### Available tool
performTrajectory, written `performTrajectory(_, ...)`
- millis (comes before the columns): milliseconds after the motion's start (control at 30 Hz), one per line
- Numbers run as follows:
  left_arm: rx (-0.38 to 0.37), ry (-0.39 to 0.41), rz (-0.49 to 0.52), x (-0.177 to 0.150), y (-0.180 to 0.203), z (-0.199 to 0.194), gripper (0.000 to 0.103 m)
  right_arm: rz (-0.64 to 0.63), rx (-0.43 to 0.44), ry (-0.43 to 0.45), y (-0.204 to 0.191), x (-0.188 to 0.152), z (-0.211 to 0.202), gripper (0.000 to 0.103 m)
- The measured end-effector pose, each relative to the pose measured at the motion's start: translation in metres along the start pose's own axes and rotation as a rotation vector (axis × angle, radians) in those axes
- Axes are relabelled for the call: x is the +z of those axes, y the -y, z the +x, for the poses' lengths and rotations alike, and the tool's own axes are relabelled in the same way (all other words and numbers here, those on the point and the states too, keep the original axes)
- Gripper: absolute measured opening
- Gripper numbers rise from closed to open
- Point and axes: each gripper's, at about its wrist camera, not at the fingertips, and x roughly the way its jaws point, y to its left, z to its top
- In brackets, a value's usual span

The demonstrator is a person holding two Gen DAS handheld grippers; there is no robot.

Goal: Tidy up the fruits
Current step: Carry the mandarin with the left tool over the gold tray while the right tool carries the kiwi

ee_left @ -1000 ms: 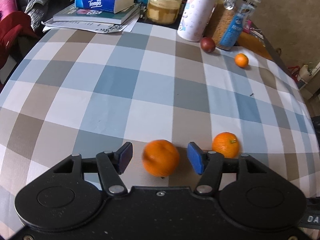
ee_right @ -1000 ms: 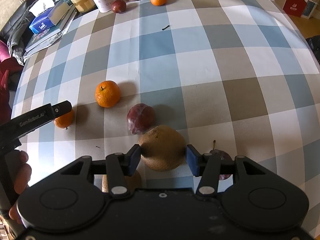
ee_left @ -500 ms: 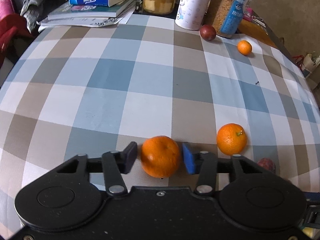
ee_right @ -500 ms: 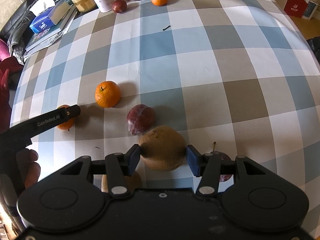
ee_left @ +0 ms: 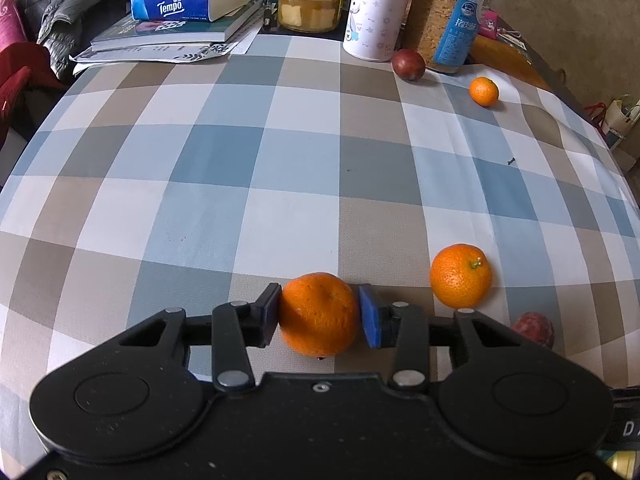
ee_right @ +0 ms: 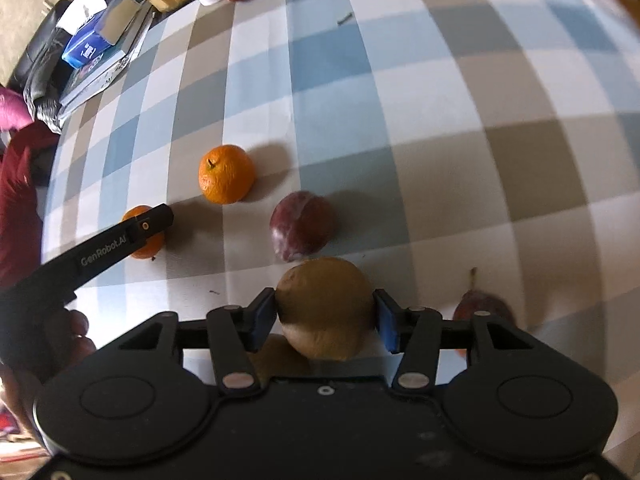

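Closing left tongs (ee_left: 319, 314) onto the orange (ee_left: 319, 314), right tongs (ee_right: 325, 318) gripping the brown fruit (ee_right: 325, 308), both now ready for sorting.

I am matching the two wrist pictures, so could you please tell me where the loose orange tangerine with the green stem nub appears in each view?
Left wrist view: the orange tangerine with the green stem nub lies lower right, resting on the cloth.
Right wrist view: the same tangerine lies left of centre, up the picture from the left gripper.
Shared landmark: the dark red plum beside it.
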Motion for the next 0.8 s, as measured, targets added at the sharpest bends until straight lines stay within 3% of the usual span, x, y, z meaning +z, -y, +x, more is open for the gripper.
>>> performTrajectory(167, 0.004, 0.000, 0.004, 0.000, 0.000, 0.000, 0.050, -0.042, -0.015, 0.016, -0.005, -0.002, -0.001, 0.052)
performTrajectory(400, 0.005, -0.006, 0.003, 0.000, 0.000, 0.000, 0.050, -0.097, -0.104, 0.084, -0.009, -0.007, -0.009, 0.053)
performTrajectory(800, 0.011, -0.003, -0.002, -0.002, 0.005, -0.011, 0.049, -0.102, -0.069, 0.138, -0.001, -0.020, -0.047, 0.053)
